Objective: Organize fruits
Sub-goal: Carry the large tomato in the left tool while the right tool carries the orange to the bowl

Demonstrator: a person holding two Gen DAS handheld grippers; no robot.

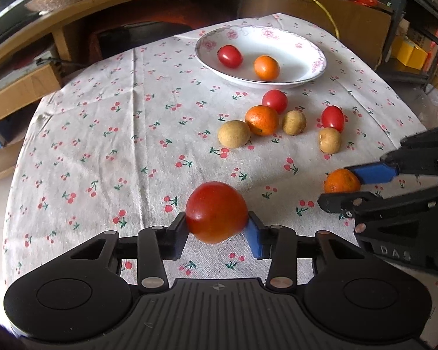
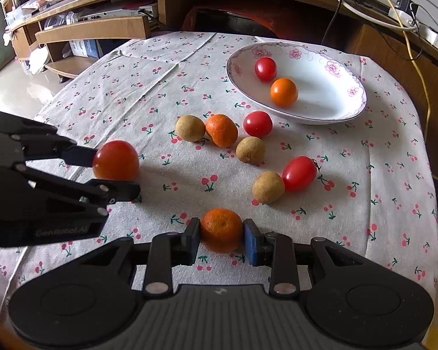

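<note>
Now gripping one fruit in each gripper, above the cloth.

Left gripper (image 1: pixel 217 227) pinching a tomato (image 1: pixel 216 211) between narrow fingers; right gripper (image 2: pixel 222 237) clamped on a mandarin (image 2: pixel 221 229) at its sides. Probably pinched across the middle to stop rolling. Ahead of the fingertips, six loose fruits, then the plate (image 2: pixel 347 113) holding two, likely the destination.

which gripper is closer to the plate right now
Right, probably. The right gripper, shut on a tangerine, sits below the plate; the left gripper, on a tomato, looks farther off.
</note>
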